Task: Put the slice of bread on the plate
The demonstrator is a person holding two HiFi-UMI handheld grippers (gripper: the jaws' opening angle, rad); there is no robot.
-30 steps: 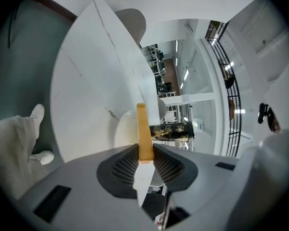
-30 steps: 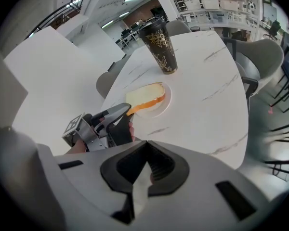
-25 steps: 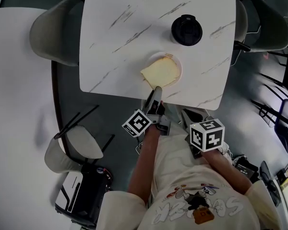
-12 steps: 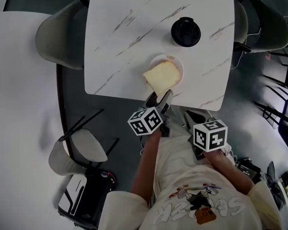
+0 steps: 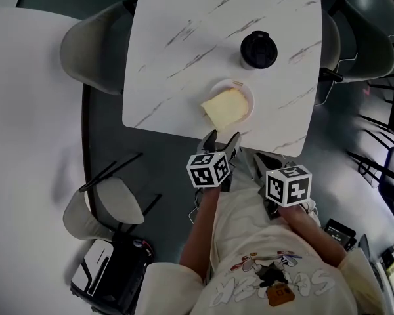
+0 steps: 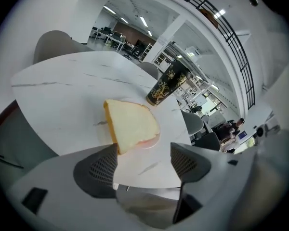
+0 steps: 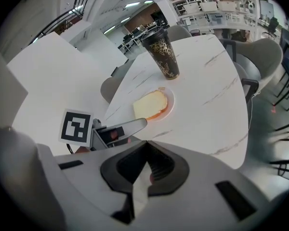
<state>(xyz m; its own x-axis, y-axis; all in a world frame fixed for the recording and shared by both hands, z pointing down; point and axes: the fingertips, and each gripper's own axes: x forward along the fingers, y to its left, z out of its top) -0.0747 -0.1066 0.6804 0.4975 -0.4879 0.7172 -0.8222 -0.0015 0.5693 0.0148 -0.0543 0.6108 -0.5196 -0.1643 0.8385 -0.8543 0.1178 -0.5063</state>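
Note:
A pale yellow slice of bread (image 5: 224, 108) lies on the small white plate (image 5: 245, 90) near the front edge of the marble table (image 5: 184, 58), overhanging the plate's left rim. My left gripper (image 5: 221, 140) hangs just off that edge, open, with nothing between its pads. In the left gripper view the bread (image 6: 132, 124) and the plate (image 6: 153, 139) lie beyond the open left gripper (image 6: 144, 165). My right gripper (image 7: 145, 153) is shut and empty, held back near the person's body, and it looks at the bread (image 7: 149, 105) from afar.
A tall black cup with gold print (image 5: 259, 50) stands behind the plate, also seen as the cup (image 6: 166, 83). Grey chairs (image 5: 92, 44) flank the table left and right. A large round white table (image 5: 26, 143) fills the left side, with another chair (image 5: 105, 205) below it.
The left gripper's jaws have opened wide off the bread's near edge, and the gripper has rolled. The bread stays on the plate. The right gripper has not moved.

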